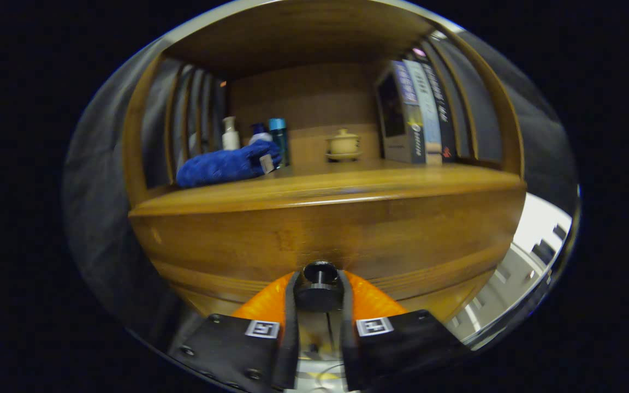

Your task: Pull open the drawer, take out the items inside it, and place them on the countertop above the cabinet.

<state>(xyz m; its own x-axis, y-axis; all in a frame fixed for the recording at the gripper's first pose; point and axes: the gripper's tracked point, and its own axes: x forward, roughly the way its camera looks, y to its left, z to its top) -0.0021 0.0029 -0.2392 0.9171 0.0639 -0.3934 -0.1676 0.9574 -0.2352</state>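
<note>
You see a warm brown wooden cabinet (325,240) with a black round knob (319,284). On the counter (347,183) lie a deep blue cloth (221,166), a cream bottle (230,134), a teal can (279,139), a beige lidded cup (343,144), and blue, pale and black books (418,114).

A crumpled deep-blue cloth (221,166) lies toward one side of the shelf niche. Just behind it stand a small white pump bottle (230,134), a dark-blue-capped white bottle (260,132) and a tall teal cylindrical can (279,137), close together. Well apart from them, near the back wall, a cream ceramic lidded cup (343,143) sits on its saucer. Beside that, a row of upright books (418,112) leans against the slatted wooden side.
</note>
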